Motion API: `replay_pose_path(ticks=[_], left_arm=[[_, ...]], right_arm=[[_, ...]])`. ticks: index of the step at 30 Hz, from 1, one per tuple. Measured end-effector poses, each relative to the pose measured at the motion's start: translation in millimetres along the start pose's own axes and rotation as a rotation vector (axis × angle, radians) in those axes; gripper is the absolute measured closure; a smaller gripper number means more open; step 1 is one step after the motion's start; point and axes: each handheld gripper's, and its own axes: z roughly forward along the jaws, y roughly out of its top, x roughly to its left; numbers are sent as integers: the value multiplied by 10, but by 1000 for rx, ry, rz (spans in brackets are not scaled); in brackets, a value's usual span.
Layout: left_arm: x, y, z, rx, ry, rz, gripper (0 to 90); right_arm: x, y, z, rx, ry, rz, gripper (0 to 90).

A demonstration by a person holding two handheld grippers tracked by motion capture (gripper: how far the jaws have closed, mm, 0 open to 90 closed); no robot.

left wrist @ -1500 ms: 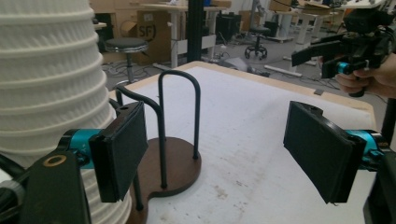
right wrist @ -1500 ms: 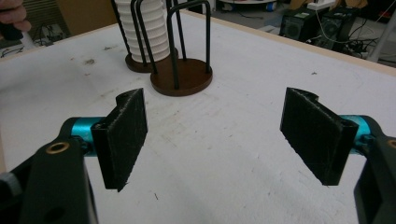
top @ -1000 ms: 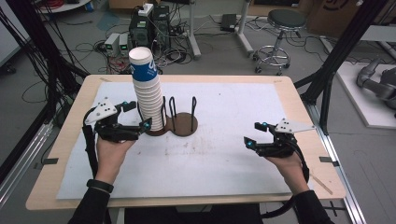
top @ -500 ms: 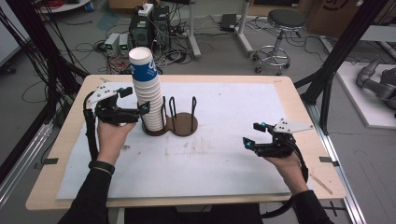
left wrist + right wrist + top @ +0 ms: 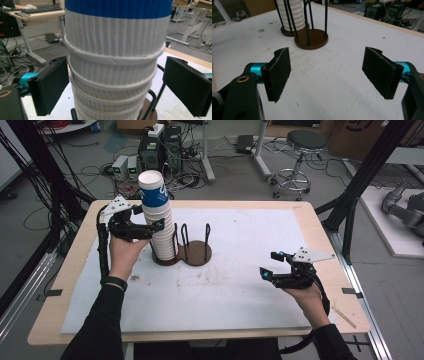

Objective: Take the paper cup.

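With its jaws just opened wide, the left gripper (image 5: 155, 226) straddles the cup stack (image 5: 113, 65) without pad contact; the step looks like approach. Next: close on one cup. The right gripper (image 5: 332, 70) hovers open, empty.

White ribbed cups, dark brown holder, black tools on a pale tabletop.

The tall stack of white ribbed paper cups (image 5: 159, 222) is topped by a cup banded in blue. The dark brown round-based holder with black wire uprights (image 5: 192, 251) is seen on the white, faintly smudged sheet (image 5: 250, 270) covering the light wood tabletop (image 5: 320, 227). The left tool (image 5: 156, 225) and right tool (image 5: 267, 265) are black with teal accents and grey top plates; black sleeves are worn.
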Motion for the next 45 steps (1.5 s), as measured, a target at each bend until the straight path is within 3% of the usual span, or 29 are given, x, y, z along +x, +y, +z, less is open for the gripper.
replay_pose_path(ticks=[5,11,27,37,43,44,45], left_arm=[[42,-12,62,15,7,-3,67],[66,-9,143,16,-13,-6,67],[69,-9,141,9,-28,0,112],[65,-7,139,12,-27,4,114],[61,-4,136,15,-22,6,115],[61,-4,136,15,-22,6,115],[60,-4,137,14,-22,5,115]], right_arm=[[9,5,11,0,6,-2,234],[28,19,34,1,14,-2,234],[99,250,145,-3,41,-26,235],[130,663,343,-30,75,-67,235],[206,1092,563,-58,119,-104,235],[206,1092,563,-58,119,-104,235],[235,1226,638,-68,136,-118,236]])
